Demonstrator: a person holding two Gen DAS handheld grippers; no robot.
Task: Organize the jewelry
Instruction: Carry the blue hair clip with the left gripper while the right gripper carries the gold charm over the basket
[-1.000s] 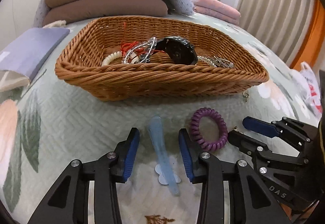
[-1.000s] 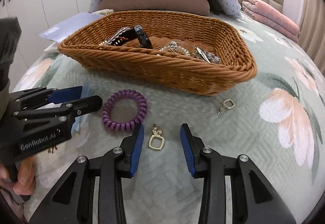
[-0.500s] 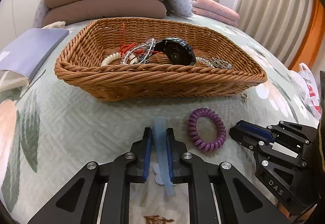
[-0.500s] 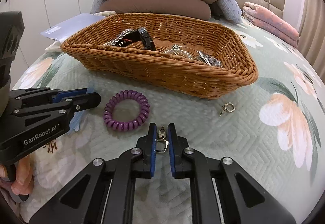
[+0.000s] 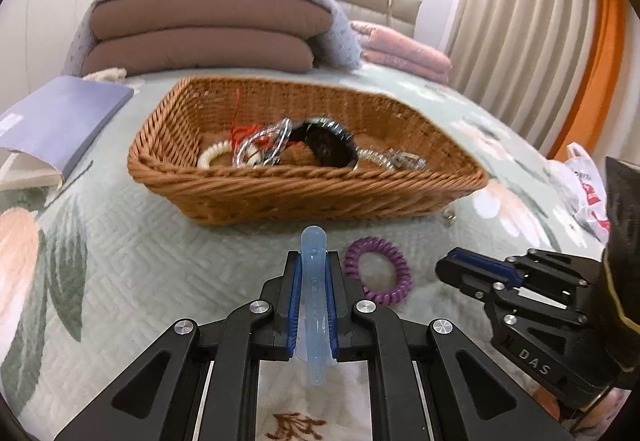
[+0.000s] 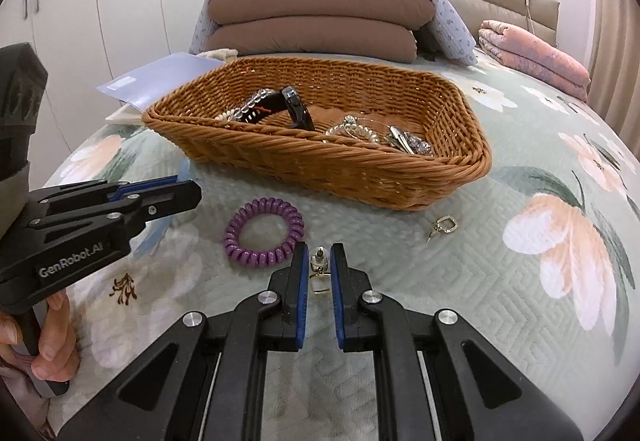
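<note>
Both pairs of jaws have just closed: your left gripper (image 5: 312, 283) pinches the pale blue hair clip (image 5: 314, 305) and your right gripper (image 6: 319, 273) pinches the gold earring (image 6: 319, 268), both just in front of the wicker basket (image 6: 320, 165) on the bed. Lift them straight up, clear the near rim, and only release once you're over the basket's open floor. The clip's long axis runs along your jaws, its rounded tip pointing at the basket.
</note>
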